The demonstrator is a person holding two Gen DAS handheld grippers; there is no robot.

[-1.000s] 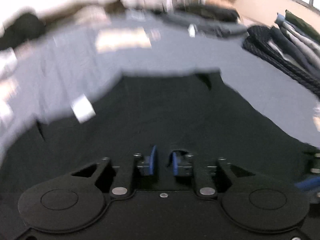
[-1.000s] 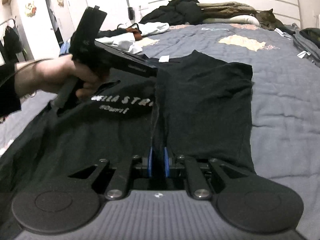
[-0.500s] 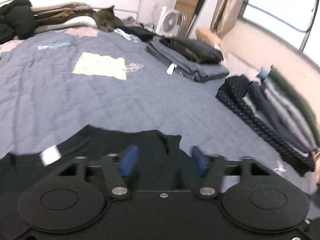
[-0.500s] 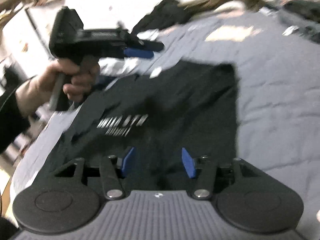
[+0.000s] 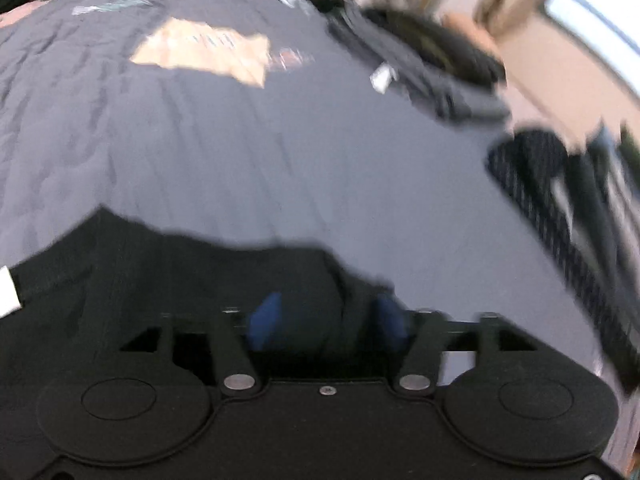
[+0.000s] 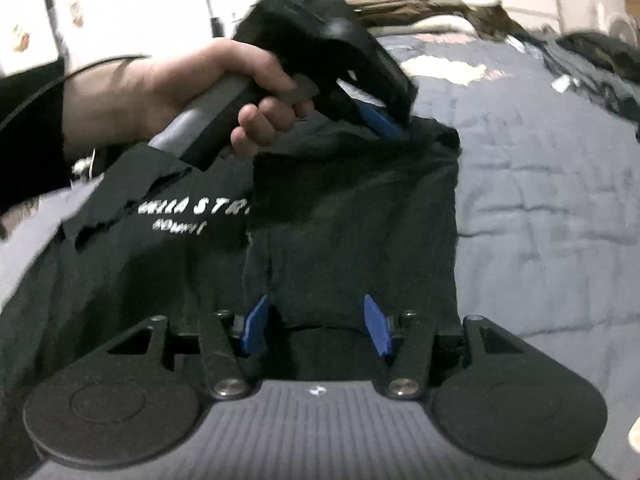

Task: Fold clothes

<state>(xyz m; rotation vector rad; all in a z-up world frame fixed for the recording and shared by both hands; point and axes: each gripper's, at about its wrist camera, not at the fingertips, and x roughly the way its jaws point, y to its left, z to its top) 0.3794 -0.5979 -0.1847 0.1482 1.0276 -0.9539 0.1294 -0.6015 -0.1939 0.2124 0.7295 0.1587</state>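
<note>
A black T-shirt with white lettering lies on the grey quilt, its right side folded over the middle. My right gripper is open just above the near hem of the folded panel, with nothing pinched. A hand holds my left gripper at the shirt's far right corner, its blue fingertips touching the cloth. In the blurred left wrist view, the left gripper is open with black shirt fabric lying between its fingers.
The grey quilt spreads out to the right of the shirt. Folded dark clothes and a striped stack sit near the bed's right edge. More heaped clothes lie along the headboard.
Both grippers went from shut on the shirt's fold to open, and the panel now lies flat. The left gripper rose, then came down at the shirt's far right corner.
</note>
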